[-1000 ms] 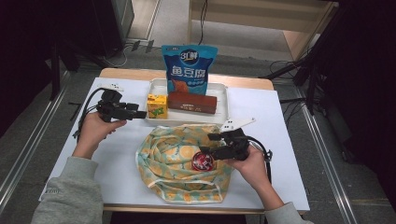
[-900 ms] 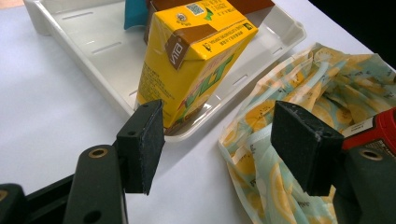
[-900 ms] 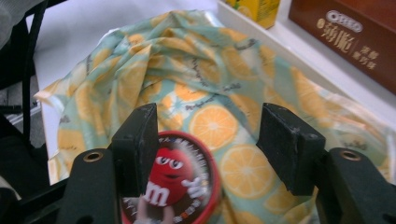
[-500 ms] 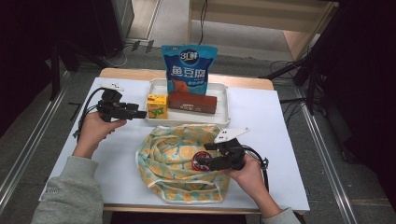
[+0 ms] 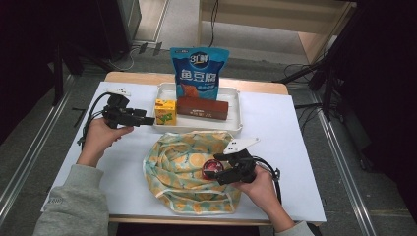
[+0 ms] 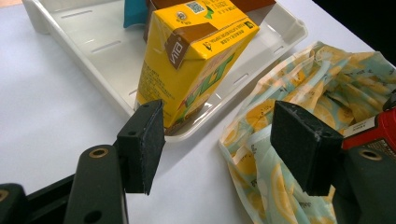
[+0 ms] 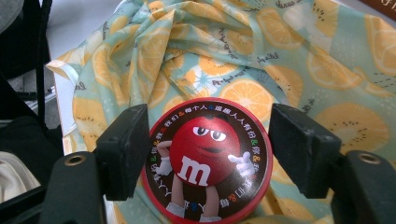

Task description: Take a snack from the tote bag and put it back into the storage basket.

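A round red M&M's tin (image 7: 208,161) lies on the orange-print fabric bag (image 5: 189,172) between the jaws of the right gripper (image 7: 208,154), which have just been opening and stand clear of its rim. The left gripper (image 6: 219,140) hovers wide and empty near the yellow Vita carton (image 6: 196,60) in the white tray (image 6: 88,46).

Round red candy tin (image 7: 208,161) flat on fruit-print cloth (image 7: 299,56)

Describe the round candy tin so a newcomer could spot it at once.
Start at the fruit-print cloth bag spread on the white table, in front of the white tray. On the bag's right part lies the round candy tin, between the right gripper's jaws. It alone is round and red, its lid showing a cartoon candy figure.
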### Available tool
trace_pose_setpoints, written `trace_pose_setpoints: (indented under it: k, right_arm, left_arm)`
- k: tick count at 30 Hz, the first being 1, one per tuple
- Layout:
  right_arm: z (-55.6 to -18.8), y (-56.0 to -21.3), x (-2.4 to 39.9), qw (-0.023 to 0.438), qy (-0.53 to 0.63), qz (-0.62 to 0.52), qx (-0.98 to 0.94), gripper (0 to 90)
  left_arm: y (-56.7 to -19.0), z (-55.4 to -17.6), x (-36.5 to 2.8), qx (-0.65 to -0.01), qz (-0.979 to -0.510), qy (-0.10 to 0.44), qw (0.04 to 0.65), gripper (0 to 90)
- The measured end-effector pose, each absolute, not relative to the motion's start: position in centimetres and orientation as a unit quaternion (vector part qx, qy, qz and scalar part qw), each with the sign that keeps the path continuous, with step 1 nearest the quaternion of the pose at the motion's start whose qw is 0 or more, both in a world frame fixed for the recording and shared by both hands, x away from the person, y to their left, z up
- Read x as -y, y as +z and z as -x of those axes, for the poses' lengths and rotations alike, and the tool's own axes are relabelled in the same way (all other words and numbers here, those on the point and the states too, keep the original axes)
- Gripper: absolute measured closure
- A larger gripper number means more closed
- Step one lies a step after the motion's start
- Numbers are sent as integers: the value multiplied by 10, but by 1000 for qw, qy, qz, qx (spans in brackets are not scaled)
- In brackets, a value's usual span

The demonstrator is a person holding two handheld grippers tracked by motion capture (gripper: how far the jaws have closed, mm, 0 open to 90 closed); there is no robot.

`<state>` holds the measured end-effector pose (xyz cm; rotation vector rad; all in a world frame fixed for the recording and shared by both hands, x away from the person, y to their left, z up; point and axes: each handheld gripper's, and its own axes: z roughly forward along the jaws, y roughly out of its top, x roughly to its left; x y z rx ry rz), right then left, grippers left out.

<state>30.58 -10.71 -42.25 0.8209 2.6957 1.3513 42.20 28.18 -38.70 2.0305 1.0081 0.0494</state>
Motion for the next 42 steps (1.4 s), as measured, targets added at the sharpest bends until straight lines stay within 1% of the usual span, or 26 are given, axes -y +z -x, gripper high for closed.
trace_pose_setpoints:
  k: [4,10,16,19,27,33,37,42]
  right_arm:
    - [-305,-426,103,3,426,-259,-867,251]
    - [-304,-432,95,14,414,-250,-875,218]
    - [-306,-442,93,-3,402,-255,-879,199]
    - [-307,-446,90,-2,393,-253,-884,192]
    - [-307,-447,88,8,390,-245,-888,209]
    - [-307,-443,87,7,384,-229,-894,223]
    - [-311,-442,89,-10,386,-237,-892,227]
    - [-314,-437,91,-13,394,-241,-887,230]
  left_arm:
    - [-387,-422,-282,-403,-811,19,423,357]
    - [-388,-422,-281,-403,-811,18,424,358]
    - [-387,-422,-281,-402,-811,18,424,358]
    - [-387,-422,-282,-403,-811,20,424,358]
    - [-387,-422,-282,-403,-810,21,426,358]
    - [-386,-422,-283,-403,-808,21,429,359]
    - [-387,-422,-283,-404,-808,20,428,359]
    - [-387,-422,-282,-403,-810,20,426,359]
